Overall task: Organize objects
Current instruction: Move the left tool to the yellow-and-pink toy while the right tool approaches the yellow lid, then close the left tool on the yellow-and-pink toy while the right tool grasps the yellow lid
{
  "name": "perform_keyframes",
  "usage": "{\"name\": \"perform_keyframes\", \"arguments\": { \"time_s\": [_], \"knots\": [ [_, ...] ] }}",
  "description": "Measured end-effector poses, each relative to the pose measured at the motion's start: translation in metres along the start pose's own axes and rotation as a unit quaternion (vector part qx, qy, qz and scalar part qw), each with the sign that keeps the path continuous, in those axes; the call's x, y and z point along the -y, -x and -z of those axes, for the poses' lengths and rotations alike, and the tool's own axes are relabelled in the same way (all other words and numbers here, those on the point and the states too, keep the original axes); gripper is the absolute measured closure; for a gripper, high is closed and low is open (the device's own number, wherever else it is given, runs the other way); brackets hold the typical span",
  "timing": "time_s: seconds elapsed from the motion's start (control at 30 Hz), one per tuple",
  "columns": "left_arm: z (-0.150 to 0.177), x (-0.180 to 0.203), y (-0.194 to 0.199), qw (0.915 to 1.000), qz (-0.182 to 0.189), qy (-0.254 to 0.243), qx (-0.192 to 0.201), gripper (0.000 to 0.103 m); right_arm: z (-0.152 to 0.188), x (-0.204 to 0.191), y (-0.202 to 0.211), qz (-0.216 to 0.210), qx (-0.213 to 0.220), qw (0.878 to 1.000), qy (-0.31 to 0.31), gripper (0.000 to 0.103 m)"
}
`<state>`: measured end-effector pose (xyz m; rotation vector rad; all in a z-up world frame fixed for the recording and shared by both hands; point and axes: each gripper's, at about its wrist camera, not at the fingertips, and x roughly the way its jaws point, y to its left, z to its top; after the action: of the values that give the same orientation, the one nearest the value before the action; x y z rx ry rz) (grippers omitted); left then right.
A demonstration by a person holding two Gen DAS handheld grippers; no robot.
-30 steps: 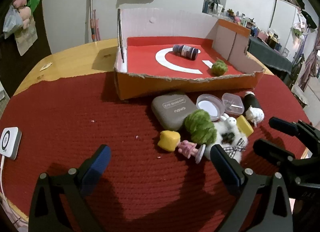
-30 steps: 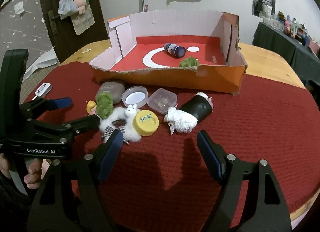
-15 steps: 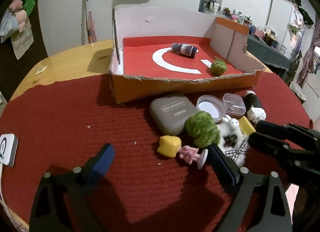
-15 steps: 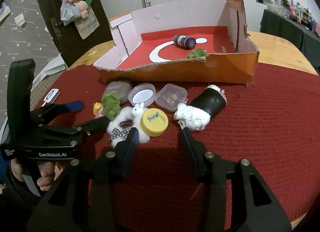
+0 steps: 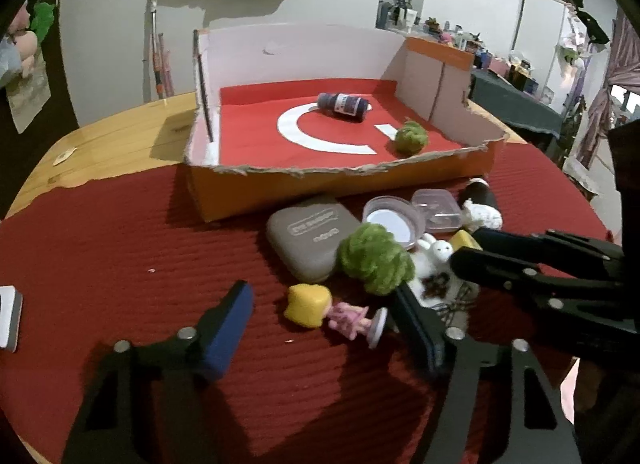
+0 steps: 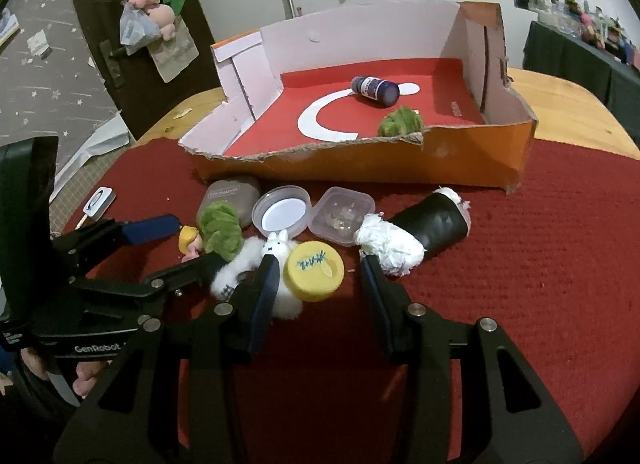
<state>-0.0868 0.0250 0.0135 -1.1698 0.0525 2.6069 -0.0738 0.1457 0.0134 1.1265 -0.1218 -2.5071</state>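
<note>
A small doll (image 5: 320, 310) with yellow hair and a pink dress lies on the red mat between the fingers of my left gripper (image 5: 320, 296). Its jaws are closing and the pads stand apart from the doll. My right gripper (image 6: 318, 264) is closing around a yellow lid (image 6: 314, 272); a small gap shows at the right finger. A white plush rabbit (image 6: 276, 248), a green pompom (image 5: 376, 258), a grey case (image 5: 312, 240) and a black roll stuffed with white paper (image 6: 424, 227) lie close by. The cardboard box (image 5: 340, 183) behind holds a dark bottle (image 5: 344, 105) and another green pompom (image 5: 411, 137).
A round clear lid (image 6: 282, 215) and a square clear container (image 6: 342, 215) sit before the box. A white device (image 6: 98, 201) lies at the mat's left edge. A hand (image 6: 88, 378) holds the left gripper's handle. Bare wooden table surrounds the mat.
Both pairs of jaws have narrowed. The right gripper has come forward up to the yellow lid and the rabbit. The left gripper has closed in around the doll.
</note>
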Motion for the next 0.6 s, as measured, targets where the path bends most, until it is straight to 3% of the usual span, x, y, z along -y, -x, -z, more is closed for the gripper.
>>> {"name": "perform_keyframes", "arguments": {
  "time_s": [0.13, 0.6],
  "knots": [
    [0.001, 0.008, 0.001, 0.9999, 0.006, -0.012, 0.002, 0.051, 0.002, 0.001, 0.001, -0.009, -0.004, 1.0, 0.001, 0.073],
    [0.002, 0.008, 0.009, 0.9999, 0.008, -0.003, 0.008, 0.052, 0.003, -0.008, 0.018, -0.016, 0.015, 1.0, 0.014, 0.073]
  ]
}}
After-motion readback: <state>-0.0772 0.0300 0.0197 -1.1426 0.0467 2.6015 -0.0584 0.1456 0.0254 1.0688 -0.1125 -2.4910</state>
